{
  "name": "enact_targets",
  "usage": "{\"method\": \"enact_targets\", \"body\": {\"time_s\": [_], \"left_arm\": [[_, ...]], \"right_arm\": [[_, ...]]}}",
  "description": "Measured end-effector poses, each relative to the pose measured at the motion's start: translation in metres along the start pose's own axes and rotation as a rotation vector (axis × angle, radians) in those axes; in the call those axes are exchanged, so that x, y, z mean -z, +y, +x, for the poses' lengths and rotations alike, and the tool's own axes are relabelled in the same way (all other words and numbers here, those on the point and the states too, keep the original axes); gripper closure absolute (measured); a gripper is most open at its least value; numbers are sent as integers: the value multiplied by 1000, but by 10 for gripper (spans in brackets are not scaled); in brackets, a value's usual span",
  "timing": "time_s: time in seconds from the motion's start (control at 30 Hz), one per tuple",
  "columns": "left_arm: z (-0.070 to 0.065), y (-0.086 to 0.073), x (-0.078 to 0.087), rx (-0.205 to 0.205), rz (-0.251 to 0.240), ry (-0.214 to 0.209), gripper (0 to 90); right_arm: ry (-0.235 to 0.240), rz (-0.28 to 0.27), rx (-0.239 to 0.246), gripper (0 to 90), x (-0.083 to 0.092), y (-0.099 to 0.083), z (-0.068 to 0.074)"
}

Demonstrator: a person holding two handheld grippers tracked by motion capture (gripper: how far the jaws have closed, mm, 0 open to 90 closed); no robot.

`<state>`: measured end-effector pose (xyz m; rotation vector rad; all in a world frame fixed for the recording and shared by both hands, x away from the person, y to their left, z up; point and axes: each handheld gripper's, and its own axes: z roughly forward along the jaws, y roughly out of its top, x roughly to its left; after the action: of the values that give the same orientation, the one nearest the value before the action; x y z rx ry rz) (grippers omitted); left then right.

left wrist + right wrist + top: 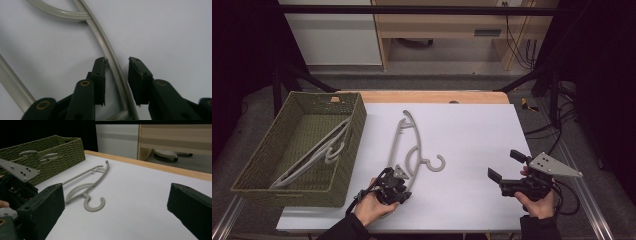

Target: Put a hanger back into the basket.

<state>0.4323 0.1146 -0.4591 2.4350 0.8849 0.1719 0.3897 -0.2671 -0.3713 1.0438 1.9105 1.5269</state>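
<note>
A grey plastic hanger [404, 145] lies flat on the white sheet [472, 130], its hook toward the right. My left gripper [398, 186] points down at the hanger's near end. In the left gripper view the hanger's curved arm [110, 55] runs between the jaws of my left gripper [117, 61]. The left pad is at the arm and the right pad stands apart, so the gripper is open. My right gripper [505, 164] hovers at the right side of the sheet, open wide with nothing between its jaws. The right gripper view faces the hanger [96, 181] past my right gripper [115, 192].
A green woven basket [357, 120] stands at the left of the table and holds other grey hangers [319, 150]. A wooden table edge [437, 96] runs along the far side. Beyond it are shelving and cables.
</note>
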Motion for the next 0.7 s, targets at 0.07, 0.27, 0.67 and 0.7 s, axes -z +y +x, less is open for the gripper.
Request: {"method": "enact_targets", "body": {"time_s": [0.07, 0.27, 0.67, 0.7], "left_arm": [[-1, 0, 0, 3, 3, 24, 682], [0, 4, 0, -17, 41, 30, 774], [9, 2, 4, -110, 52, -15, 808], [8, 2, 3, -108, 49, -20, 770]], "right_arm": [[0, -1, 0, 16, 0, 0, 0], [4, 5, 5, 16, -1, 0, 1], [3, 0, 3, 16, 0, 0, 0], [1, 0, 1, 16, 0, 0, 0]]}}
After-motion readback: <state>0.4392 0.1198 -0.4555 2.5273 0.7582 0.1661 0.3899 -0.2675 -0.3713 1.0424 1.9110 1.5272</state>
